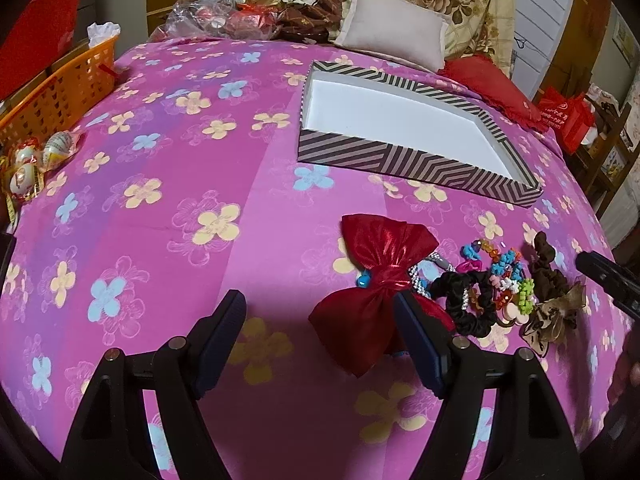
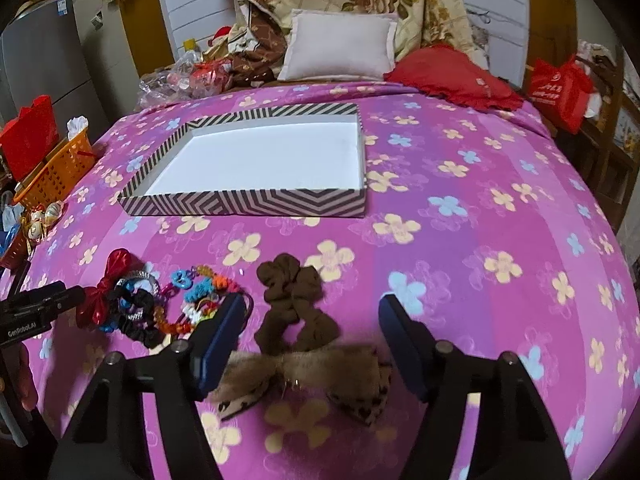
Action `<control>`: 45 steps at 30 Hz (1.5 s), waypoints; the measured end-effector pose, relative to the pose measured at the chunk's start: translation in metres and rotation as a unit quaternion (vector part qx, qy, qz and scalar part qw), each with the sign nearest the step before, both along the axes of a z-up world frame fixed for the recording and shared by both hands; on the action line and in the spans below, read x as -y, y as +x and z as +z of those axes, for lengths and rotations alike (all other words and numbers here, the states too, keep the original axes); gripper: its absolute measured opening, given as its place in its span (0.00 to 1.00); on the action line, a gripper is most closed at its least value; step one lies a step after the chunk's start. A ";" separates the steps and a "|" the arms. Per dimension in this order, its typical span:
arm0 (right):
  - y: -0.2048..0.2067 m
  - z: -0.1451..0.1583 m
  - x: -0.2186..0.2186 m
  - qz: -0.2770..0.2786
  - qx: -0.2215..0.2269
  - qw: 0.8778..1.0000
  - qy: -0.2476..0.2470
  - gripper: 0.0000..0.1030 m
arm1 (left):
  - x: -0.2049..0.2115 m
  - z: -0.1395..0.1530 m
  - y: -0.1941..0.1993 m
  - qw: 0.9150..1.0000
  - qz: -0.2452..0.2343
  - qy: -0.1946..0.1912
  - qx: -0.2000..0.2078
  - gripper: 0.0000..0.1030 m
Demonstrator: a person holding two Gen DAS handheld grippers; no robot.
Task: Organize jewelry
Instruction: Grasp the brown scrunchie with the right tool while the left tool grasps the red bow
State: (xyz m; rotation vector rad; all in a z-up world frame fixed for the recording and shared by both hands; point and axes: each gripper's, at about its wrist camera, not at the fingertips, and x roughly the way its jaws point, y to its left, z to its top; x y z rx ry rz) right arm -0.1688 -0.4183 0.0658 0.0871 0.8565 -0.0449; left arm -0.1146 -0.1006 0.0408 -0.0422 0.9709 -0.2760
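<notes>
Right wrist view: the bed under its pink flowered cover lies bare to the right of the striped box, as far as its curved right edge. The box sits mid-bed, white inside, empty. The right tongs stand spread, with the brown bow lying between the fingers, unpinched, and the brown scrunchie just beyond. Left of them lies the beaded jewelry heap. In the left wrist view the left tongs are spread, the red bow lying against the right finger; open cover spreads to the left.
</notes>
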 end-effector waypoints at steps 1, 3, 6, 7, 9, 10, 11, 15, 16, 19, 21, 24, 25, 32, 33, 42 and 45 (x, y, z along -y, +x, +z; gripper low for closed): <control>0.005 -0.002 0.000 0.004 -0.004 1.000 0.001 0.69 | 0.001 0.000 0.001 1.000 -0.003 0.001 0.000 0.57; 0.013 -0.006 -0.001 0.008 -0.010 1.000 0.006 0.67 | 0.005 0.000 0.002 1.000 -0.007 0.005 -0.002 0.57; 0.023 -0.014 -0.003 0.013 -0.019 1.000 0.016 0.67 | 0.010 -0.001 0.004 1.000 -0.019 0.005 -0.006 0.57; 0.026 -0.016 -0.005 0.014 -0.022 0.999 0.018 0.67 | 0.012 -0.001 0.004 1.000 -0.023 0.005 -0.006 0.57; 0.029 -0.020 -0.007 0.016 -0.030 0.999 0.020 0.67 | 0.016 -0.001 0.006 0.999 -0.031 0.008 -0.007 0.57; 0.031 -0.023 -0.007 0.017 -0.035 0.999 0.020 0.67 | 0.019 -0.002 0.007 0.999 -0.036 0.009 -0.008 0.57; 0.033 -0.026 -0.007 0.018 -0.041 0.999 0.022 0.67 | 0.021 -0.002 0.007 0.999 -0.043 0.011 -0.010 0.57; 0.038 -0.035 -0.004 0.017 -0.063 0.997 0.028 0.67 | 0.029 -0.008 0.010 0.998 -0.062 0.025 -0.017 0.57; 0.039 -0.037 -0.004 0.017 -0.066 0.997 0.029 0.67 | 0.030 -0.009 0.011 0.998 -0.064 0.025 -0.018 0.56; 0.041 -0.040 -0.003 0.019 -0.072 0.997 0.033 0.67 | 0.031 -0.014 0.014 0.997 -0.071 0.015 -0.028 0.33; 0.042 -0.041 -0.004 0.026 -0.074 0.996 0.034 0.53 | 0.030 -0.017 0.016 0.996 -0.075 0.005 -0.039 0.11; 0.043 -0.044 -0.004 0.032 -0.078 0.995 0.045 0.31 | 0.027 -0.016 0.015 0.997 -0.073 -0.005 -0.036 0.02; 0.043 -0.045 -0.004 0.033 -0.076 0.995 0.046 0.30 | 0.026 -0.015 0.015 0.997 -0.072 -0.005 -0.032 0.01; 0.032 -0.028 -0.006 0.037 -0.041 0.997 0.052 0.25 | 0.014 0.006 0.012 0.998 -0.065 -0.025 -0.012 0.00; 0.031 -0.024 -0.007 0.038 -0.036 0.997 0.049 0.25 | 0.013 0.009 0.012 0.998 -0.064 -0.024 -0.008 0.00; 0.019 0.007 -0.002 0.040 0.006 0.996 0.085 0.24 | 0.012 0.037 0.005 0.997 -0.067 -0.037 0.018 0.00; 0.016 0.015 -0.001 0.043 0.016 0.994 0.096 0.24 | 0.014 0.042 0.004 0.997 -0.069 -0.036 0.023 0.00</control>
